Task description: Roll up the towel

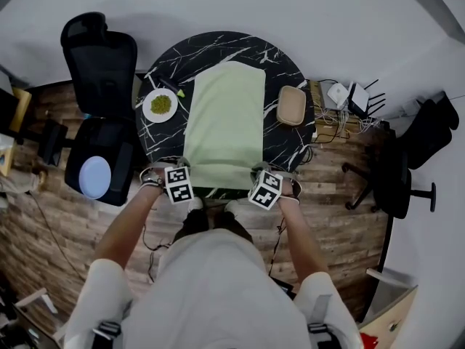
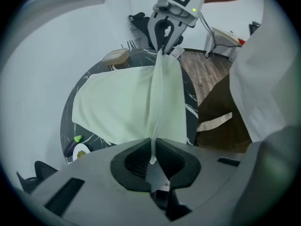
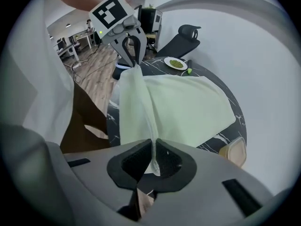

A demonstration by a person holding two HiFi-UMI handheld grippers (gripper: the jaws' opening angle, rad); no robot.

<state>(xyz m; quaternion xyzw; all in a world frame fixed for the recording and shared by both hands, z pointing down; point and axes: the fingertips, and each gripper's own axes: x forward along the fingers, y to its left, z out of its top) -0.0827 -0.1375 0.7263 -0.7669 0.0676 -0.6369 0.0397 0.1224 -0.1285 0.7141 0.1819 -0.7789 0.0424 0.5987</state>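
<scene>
Green towel (image 1: pixel 225 115), near corners pinched tight in left gripper (image 2: pixel 153 158) and right gripper (image 3: pixel 154 157) (square-marker cubes (image 1: pixel 179 184) on both).

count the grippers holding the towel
2: the left gripper is shut on the towel's near left corner, and the right gripper is shut on its near right corner. None hidden.

light: bright, even, diffuse in all three views
exposure: the towel (image 1: pixel 225 122) reads clean pale green
shadows: soft, faint grey around the chair (image 1: pixel 98 57)
distortion: strong fisheye, edges curve, corners go dark
focus: the nearest foreground in both gripper views looks soft
</scene>
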